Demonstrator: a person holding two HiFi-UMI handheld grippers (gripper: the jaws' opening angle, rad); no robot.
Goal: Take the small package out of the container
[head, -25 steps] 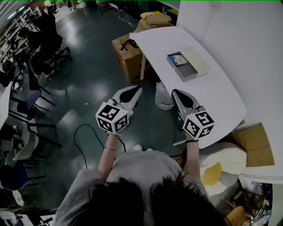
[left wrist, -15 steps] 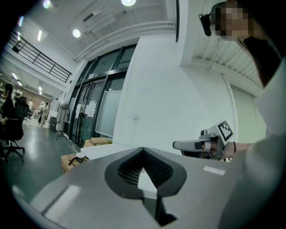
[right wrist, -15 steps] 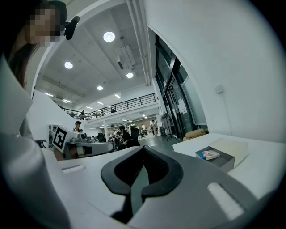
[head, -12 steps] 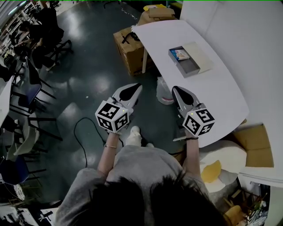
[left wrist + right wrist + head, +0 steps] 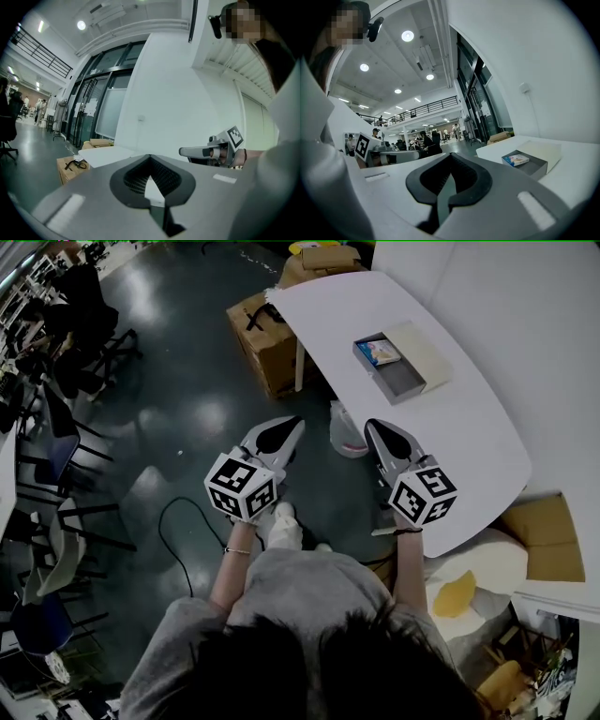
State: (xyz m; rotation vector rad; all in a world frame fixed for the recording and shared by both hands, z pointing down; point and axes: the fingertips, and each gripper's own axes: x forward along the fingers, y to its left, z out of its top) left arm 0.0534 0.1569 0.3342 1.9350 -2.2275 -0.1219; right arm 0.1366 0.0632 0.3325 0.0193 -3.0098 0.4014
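Note:
A grey open container (image 5: 405, 382) with its lid folded back sits on the white table (image 5: 469, 446). The small blue-and-white package (image 5: 382, 352) lies in its far end; the right gripper view also shows the container (image 5: 533, 165) and the package (image 5: 515, 160). Both grippers hang in the air over the floor, short of the table's near edge. My left gripper (image 5: 292, 424) is shut and holds nothing, as its own view (image 5: 150, 159) shows. My right gripper (image 5: 372, 427) is shut and empty too (image 5: 451, 158), and points towards the container.
Cardboard boxes (image 5: 265, 338) stand under the table's far end. A white bag (image 5: 347, 435) lies on the floor between the grippers and the table. A black cable (image 5: 178, 521) loops on the floor. Chairs (image 5: 56, 456) line the left. A white wall runs behind the table.
Both grippers keep the same pose and stay shut. The person has stepped forward, a shoe now shows below the grippers, and the view has shifted a little.

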